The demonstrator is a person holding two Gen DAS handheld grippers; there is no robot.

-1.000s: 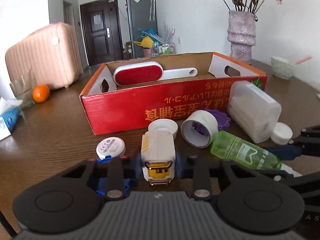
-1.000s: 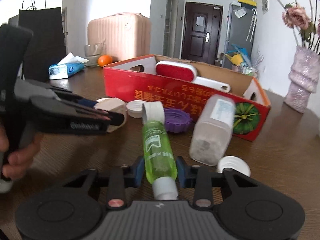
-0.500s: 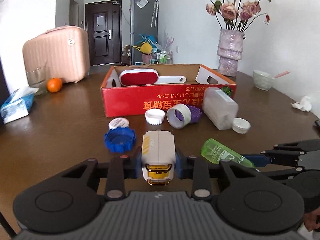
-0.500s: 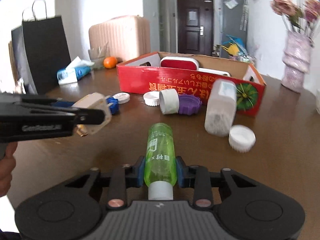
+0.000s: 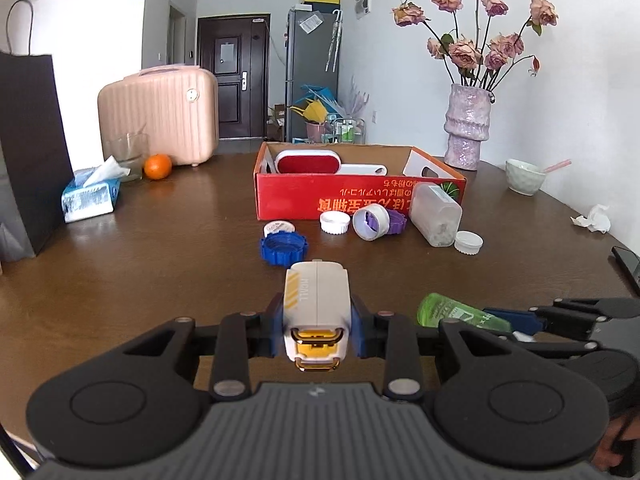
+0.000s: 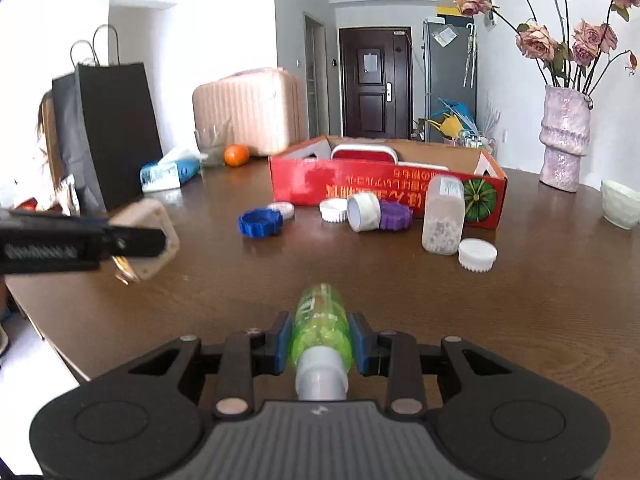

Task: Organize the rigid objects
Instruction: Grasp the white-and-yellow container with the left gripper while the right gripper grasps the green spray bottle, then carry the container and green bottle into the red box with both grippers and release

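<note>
green bottle (image 6: pixel 320 326) between right tool (image 6: pixel 320 346) pads

green bottle (image 6: pixel 320 322), red box (image 5: pixel 356 200), blue lid (image 5: pixel 283 249).

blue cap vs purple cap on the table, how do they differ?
The blue cap lies flat, open side up, apart from the box; the purple cap stands on edge near the red box, partly hidden by the white ring. Both have ribbed edges and rest ungripped on the table.

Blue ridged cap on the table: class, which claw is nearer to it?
Left. The left claw sits just behind the blue cap; the right claw is farther back and to its right.
</note>
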